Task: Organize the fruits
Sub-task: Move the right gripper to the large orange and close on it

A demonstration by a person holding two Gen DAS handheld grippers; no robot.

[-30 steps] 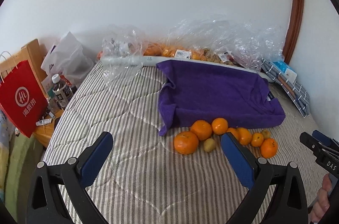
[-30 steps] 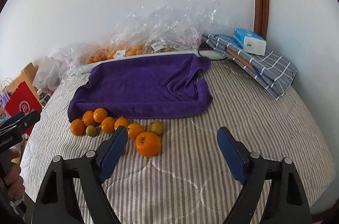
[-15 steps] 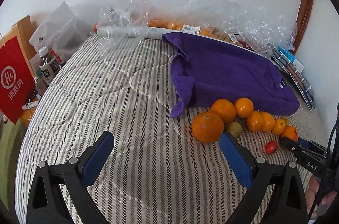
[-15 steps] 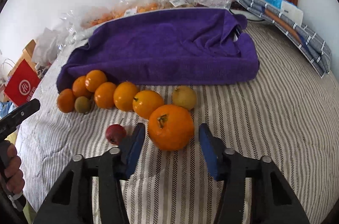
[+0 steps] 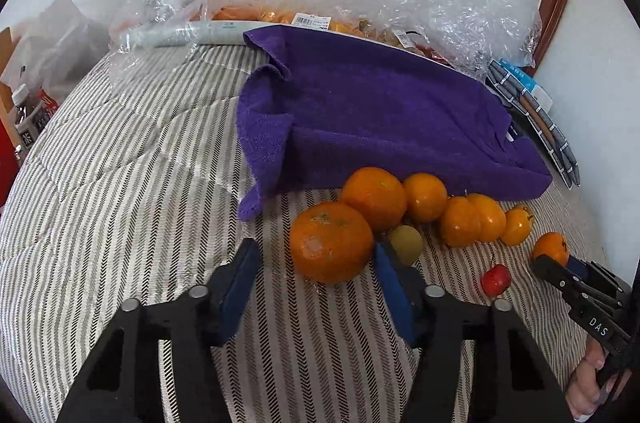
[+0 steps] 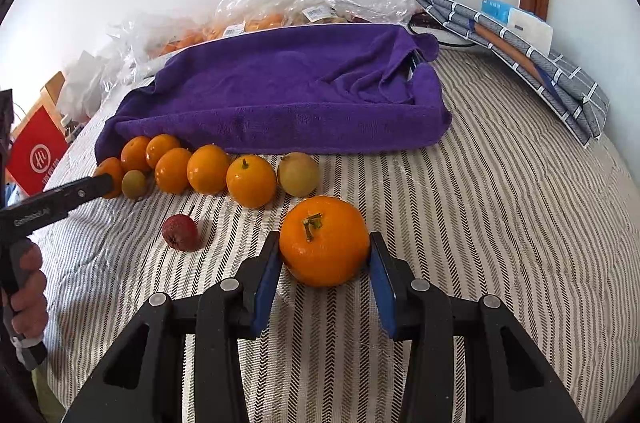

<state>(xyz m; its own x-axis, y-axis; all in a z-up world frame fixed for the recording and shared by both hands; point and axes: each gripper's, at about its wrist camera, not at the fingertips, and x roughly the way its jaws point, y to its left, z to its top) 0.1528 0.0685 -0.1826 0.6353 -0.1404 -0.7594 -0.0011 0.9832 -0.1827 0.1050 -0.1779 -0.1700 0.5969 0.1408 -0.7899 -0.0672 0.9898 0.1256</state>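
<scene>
Striped bedcover (image 6: 500, 223): fills the lower frame.
Purple towel (image 6: 280, 95): upper centre.
Right gripper (image 6: 325, 241): jaws just closing, clamped on stemmed orange (image 6: 324, 219), lower centre.
Left gripper (image 5: 315, 250): jaws just closing, ungripped, left pad short of pale-topped orange (image 5: 331, 231), centre.

"DAS" stands in white on the black right gripper (image 5: 576, 293); "GenRobot.AI" on the left gripper (image 6: 56, 207). The red bag (image 6: 38, 153), far left of the tool, bears a circled white logo.
</scene>
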